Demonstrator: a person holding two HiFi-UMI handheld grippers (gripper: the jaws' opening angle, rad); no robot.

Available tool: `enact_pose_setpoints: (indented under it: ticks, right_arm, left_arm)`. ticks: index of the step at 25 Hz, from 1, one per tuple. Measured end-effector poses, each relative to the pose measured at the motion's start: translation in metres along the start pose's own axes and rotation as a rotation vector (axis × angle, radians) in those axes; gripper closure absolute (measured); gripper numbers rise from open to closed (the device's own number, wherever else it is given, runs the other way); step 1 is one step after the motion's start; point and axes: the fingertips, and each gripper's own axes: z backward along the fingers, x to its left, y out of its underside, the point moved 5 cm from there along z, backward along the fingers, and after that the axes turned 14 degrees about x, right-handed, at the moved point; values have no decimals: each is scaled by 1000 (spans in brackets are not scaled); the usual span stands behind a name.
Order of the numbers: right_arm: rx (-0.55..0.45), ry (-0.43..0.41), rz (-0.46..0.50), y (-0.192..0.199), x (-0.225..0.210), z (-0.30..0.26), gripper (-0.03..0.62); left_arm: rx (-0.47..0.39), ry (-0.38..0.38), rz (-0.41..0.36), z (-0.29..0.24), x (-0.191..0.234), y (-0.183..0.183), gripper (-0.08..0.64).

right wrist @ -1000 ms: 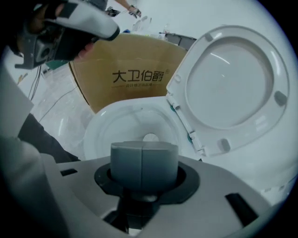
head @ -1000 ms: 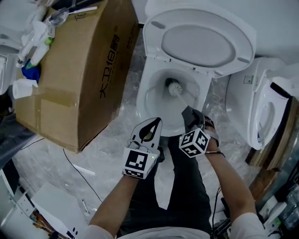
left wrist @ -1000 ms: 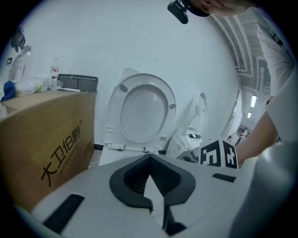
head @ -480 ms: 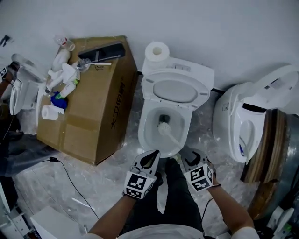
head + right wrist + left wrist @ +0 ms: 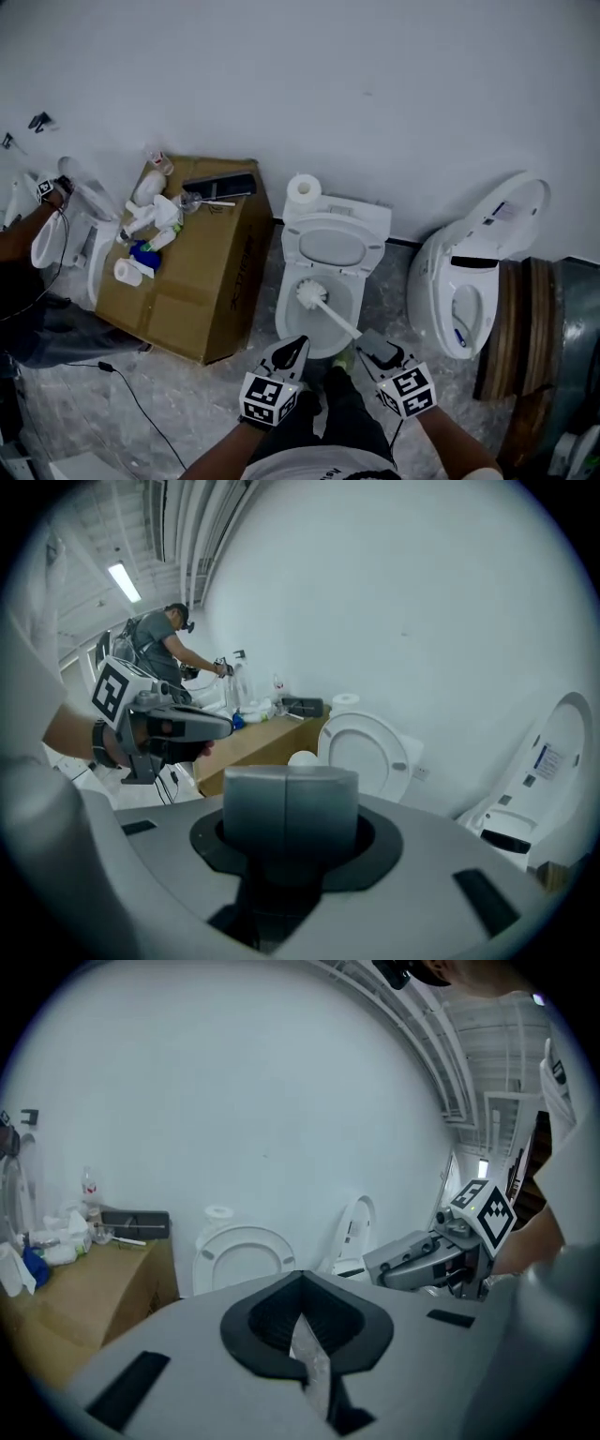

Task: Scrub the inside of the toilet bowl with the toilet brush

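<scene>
The white toilet (image 5: 327, 246) stands against the wall with its lid (image 5: 246, 1254) raised. The toilet brush head (image 5: 309, 294) hangs over the bowl (image 5: 302, 328), and its pale handle (image 5: 339, 322) slants down and right into my right gripper (image 5: 367, 343), which is shut on it. In the right gripper view the shut jaws (image 5: 289, 803) fill the middle and the brush head (image 5: 302, 758) peeks just above them. My left gripper (image 5: 298, 344) is shut and holds nothing, just in front of the bowl's near rim. In the left gripper view (image 5: 302, 1279) its jaws meet at a point.
A cardboard box (image 5: 202, 281) carrying bottles and a tissue roll stands left of the toilet. A paper roll (image 5: 303, 189) sits on the tank. A second toilet (image 5: 466, 281) and stacked boards (image 5: 525, 328) are at the right. Another person (image 5: 165, 644) works at a third toilet (image 5: 73, 239) far left. A cable (image 5: 127, 386) crosses the floor.
The head view has pulled up and back, taking in the wall and side toilets. The brush head has lifted from the bowl's drain toward the left rim. Both grippers have drawn back from the bowl.
</scene>
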Motion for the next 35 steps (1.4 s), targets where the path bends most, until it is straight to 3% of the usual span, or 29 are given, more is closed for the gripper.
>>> enact_pose_setpoints:
  ticks: [13, 17, 35]
  right_arm:
    - [-284, -39, -61, -68, 24, 121, 436]
    - [-333, -19, -16, -86, 25, 138, 436]
    - [-378, -2, 8, -108, 38, 151, 436]
  left_arm:
    - [-203, 30, -54, 95, -31, -110, 554]
    - [-249, 19, -73, 108, -32, -130, 554]
    - [-299, -19, -85, 127, -16, -140, 554]
